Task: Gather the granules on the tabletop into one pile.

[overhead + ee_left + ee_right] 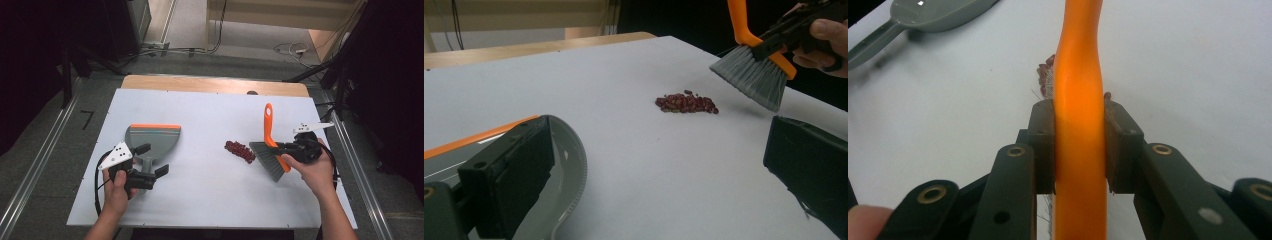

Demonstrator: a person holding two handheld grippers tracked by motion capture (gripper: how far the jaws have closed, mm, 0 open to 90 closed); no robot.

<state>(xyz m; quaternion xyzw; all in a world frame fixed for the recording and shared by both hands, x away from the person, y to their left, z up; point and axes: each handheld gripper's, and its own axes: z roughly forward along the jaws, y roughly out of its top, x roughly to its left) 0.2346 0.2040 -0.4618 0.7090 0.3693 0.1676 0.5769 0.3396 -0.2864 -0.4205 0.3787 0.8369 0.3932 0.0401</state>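
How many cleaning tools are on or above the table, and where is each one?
2. A dustpan lies on the table's left side, by the open left gripper. A brush is clamped in the right gripper, just right of the red beans.

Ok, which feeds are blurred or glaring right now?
Right gripper view: orange plastic brush handle soft and glowing, too close; left gripper view: its black jaws blurred, small pile of red beans sharp; high view: white tabletop evenly lit, surroundings dark.

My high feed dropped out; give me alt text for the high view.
The right hand-held gripper holds an orange brush, bristles beside a pile of red beans on the white table. The left hand-held gripper, open, sits at the grey dustpan.
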